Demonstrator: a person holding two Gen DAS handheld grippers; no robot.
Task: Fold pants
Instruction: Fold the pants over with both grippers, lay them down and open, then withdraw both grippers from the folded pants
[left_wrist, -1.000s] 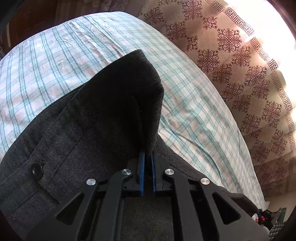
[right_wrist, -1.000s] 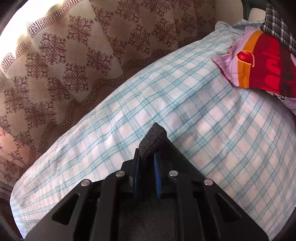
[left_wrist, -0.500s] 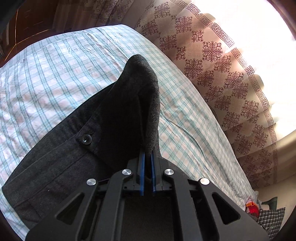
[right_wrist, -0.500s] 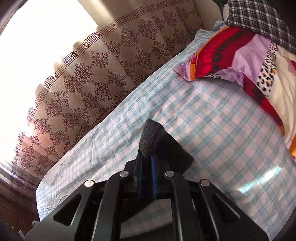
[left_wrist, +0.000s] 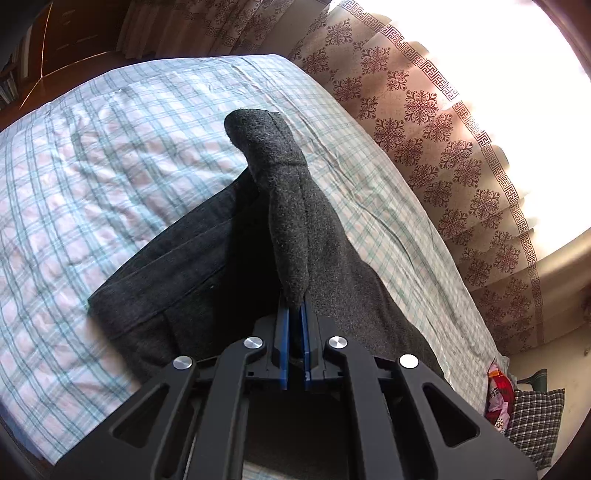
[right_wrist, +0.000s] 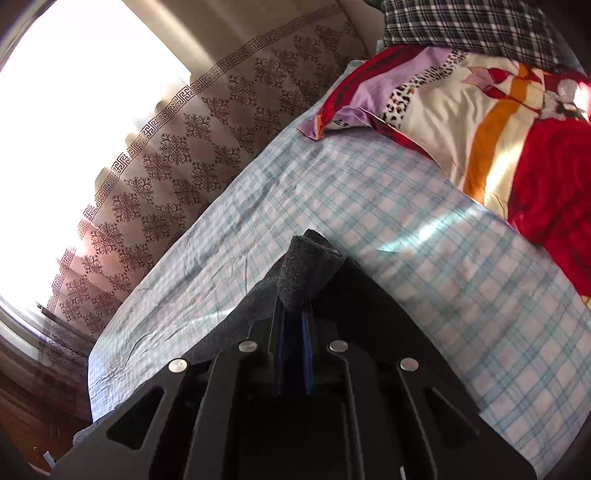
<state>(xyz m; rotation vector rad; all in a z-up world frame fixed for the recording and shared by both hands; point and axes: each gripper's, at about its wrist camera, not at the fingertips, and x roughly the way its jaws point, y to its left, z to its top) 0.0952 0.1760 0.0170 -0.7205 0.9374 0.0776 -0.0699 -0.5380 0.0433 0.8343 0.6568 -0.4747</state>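
Dark grey pants (left_wrist: 207, 266) lie partly on a blue-checked bed sheet (left_wrist: 92, 166). My left gripper (left_wrist: 293, 310) is shut on a fold of the pants, which rises from the blue pads as a tall ridge (left_wrist: 280, 177). The waist part lies below and to the left. My right gripper (right_wrist: 293, 314) is shut on another bunch of the same pants (right_wrist: 306, 269), lifted above the sheet (right_wrist: 406, 258). Most of the cloth under the right gripper is hidden by its body.
A patterned brown curtain (left_wrist: 443, 129) hangs along the bed's far side under a bright window. A colourful pillow (right_wrist: 498, 122) and a dark plaid cushion (right_wrist: 461, 26) lie at the head of the bed. Wooden furniture (left_wrist: 66, 40) stands past the foot.
Both grippers have lifted and swung with the pants. The left view now shows more of the bed and the pants' edge. The right view has turned toward the pillows.
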